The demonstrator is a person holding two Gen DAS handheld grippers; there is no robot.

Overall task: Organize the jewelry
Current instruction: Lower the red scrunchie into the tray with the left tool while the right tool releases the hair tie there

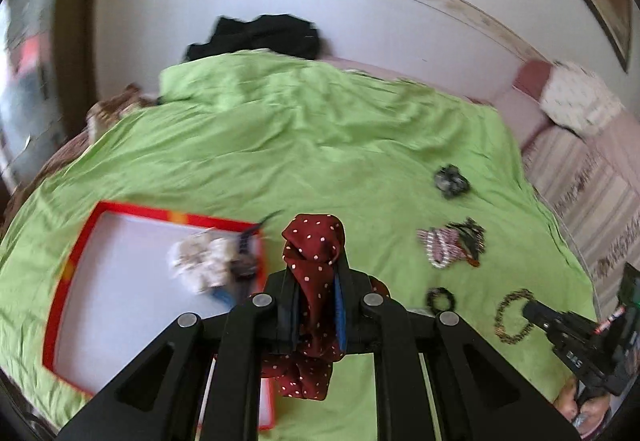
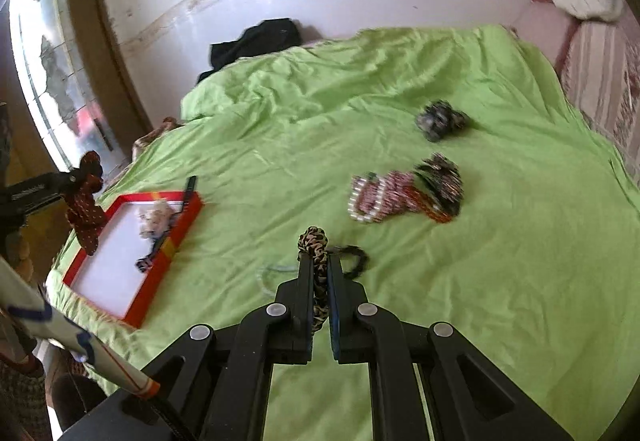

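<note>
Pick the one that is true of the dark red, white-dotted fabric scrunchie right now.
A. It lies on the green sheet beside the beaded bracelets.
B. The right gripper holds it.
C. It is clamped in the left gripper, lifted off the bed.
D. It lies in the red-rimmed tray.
C: the dark red, white-dotted fabric scrunchie is pinched in the left gripper, hanging clear of the green sheet; the right gripper holds a leopard-print scrunchie instead.

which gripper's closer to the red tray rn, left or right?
Left. The left gripper, shut on the maroon dotted scrunchie, hangs right at the red tray. The right gripper, shut on the leopard hair tie, is out over the green sheet beside it.
</note>
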